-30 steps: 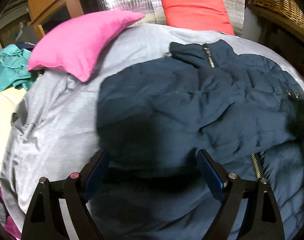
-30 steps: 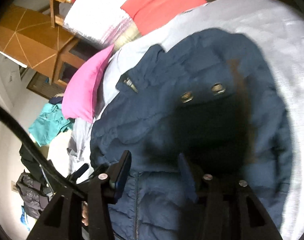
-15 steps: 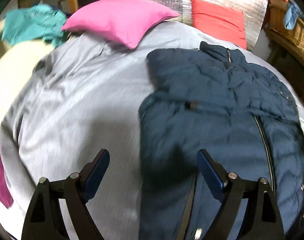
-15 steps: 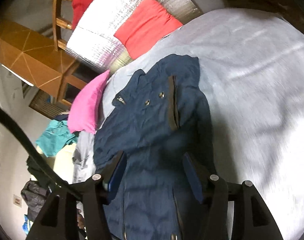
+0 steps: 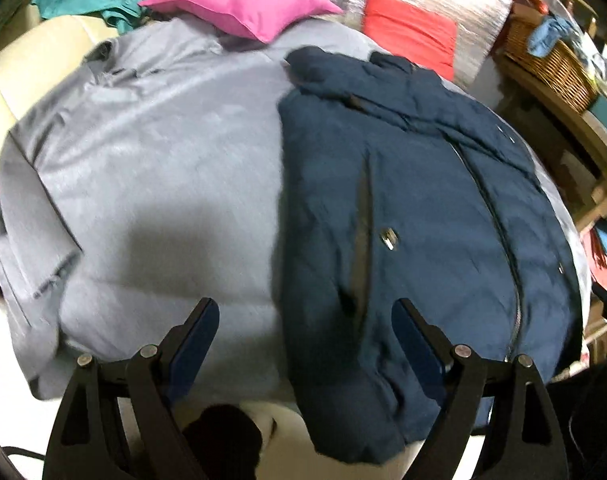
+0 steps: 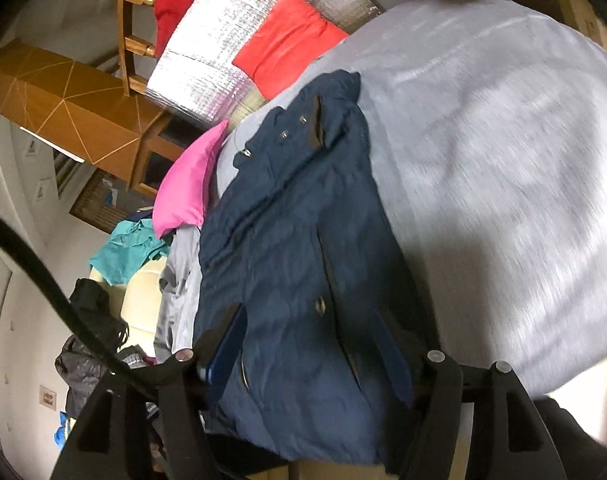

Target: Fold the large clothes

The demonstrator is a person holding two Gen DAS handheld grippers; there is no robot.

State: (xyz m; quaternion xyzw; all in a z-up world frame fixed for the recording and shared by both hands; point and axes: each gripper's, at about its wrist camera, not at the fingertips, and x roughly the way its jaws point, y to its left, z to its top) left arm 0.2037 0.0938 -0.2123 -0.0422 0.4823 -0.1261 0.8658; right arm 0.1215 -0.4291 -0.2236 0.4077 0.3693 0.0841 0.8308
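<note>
While both pairs of jaws stand spread and empty, the right gripper (image 6: pixel 309 344) having just widened, the left gripper (image 5: pixel 305 334) hovers above the navy puffer jacket (image 5: pixel 415 216) lying on the grey bed cover (image 5: pixel 163 160); a pink pillow (image 5: pixel 243 0) and a red cushion (image 5: pixel 409 30) lie at the far end.
</note>
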